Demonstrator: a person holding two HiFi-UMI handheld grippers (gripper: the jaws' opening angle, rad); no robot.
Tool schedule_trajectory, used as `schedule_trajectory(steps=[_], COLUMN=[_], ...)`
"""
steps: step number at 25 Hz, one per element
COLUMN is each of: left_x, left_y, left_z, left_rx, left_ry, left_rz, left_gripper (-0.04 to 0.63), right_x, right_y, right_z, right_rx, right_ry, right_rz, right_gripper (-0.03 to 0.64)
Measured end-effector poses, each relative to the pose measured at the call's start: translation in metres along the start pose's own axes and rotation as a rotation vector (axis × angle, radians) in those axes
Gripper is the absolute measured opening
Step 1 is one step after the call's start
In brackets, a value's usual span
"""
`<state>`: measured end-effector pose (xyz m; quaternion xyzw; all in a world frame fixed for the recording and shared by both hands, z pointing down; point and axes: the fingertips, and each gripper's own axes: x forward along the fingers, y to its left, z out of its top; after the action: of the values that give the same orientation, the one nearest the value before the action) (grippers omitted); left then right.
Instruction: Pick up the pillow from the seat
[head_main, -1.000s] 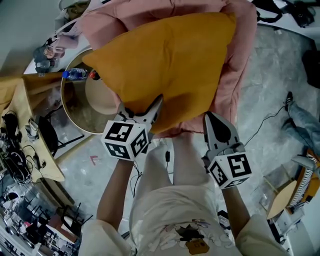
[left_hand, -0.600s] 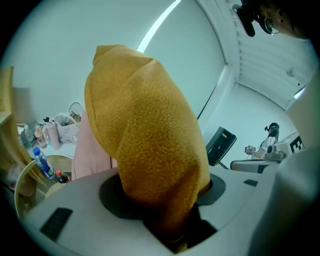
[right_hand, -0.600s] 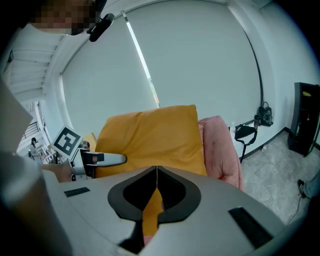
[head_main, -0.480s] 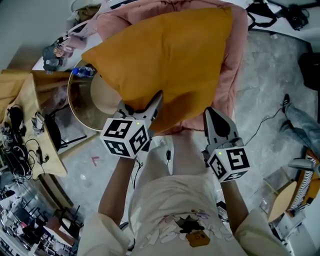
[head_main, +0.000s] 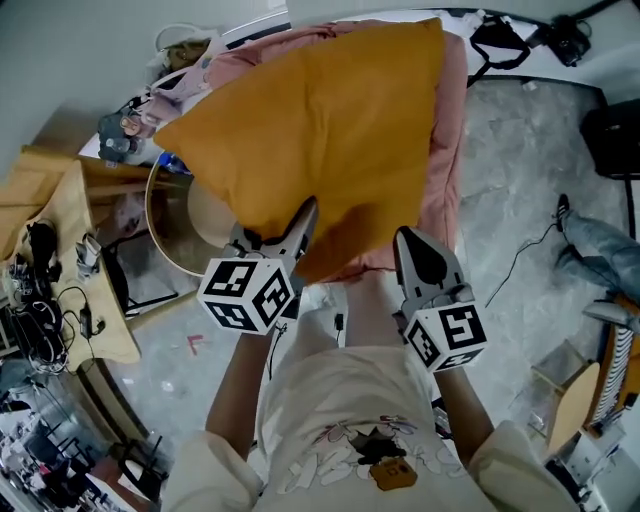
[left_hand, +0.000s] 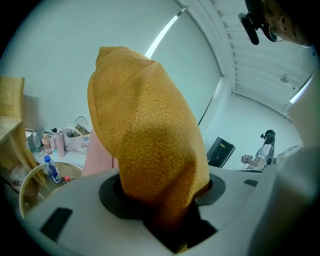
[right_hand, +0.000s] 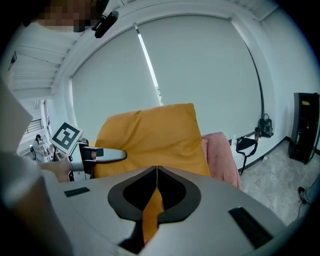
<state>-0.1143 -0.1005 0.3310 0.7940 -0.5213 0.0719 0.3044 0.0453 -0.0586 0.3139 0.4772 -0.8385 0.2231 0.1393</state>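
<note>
Honestly, the mustard-yellow fabric pillow is up over the pink cushioned seat, left tongs clamped on a fat bunch of its edge, but the right tongs (jaws nearly together) pinch just a sliver that could slip.

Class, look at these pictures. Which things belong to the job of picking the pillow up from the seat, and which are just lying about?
Belong to the job:
pillow
seat
left gripper, shut on the pillow
right gripper, shut on the pillow's edge

Just lying about:
bottle
black bag
desk
</note>
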Motion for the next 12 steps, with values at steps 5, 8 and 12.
schedule_trajectory(steps=[5,8,12], left_x=[-0.03,-0.049,-0.072], left_y=[-0.012,-0.017,-0.025], left_z=[0.009,0.013,0.015], left_rx=[-0.003,0.004,0.021], left_ry=[-0.037,-0.055,-0.076], left_rz=[-0.011,-0.017,-0.021], left_gripper=[0.245,0.245,0.245], right_x=[-0.023,-0.037,-0.054], right_y=[0.019,0.033,0.051], right_z=[0.0,0.001,0.002], right_rx=[0.05,0.06,0.044], right_ry=[-0.025,-0.045,-0.067], right_rz=[0.003,-0.002,-0.002], right_gripper=[0.02,0.02,0.02])
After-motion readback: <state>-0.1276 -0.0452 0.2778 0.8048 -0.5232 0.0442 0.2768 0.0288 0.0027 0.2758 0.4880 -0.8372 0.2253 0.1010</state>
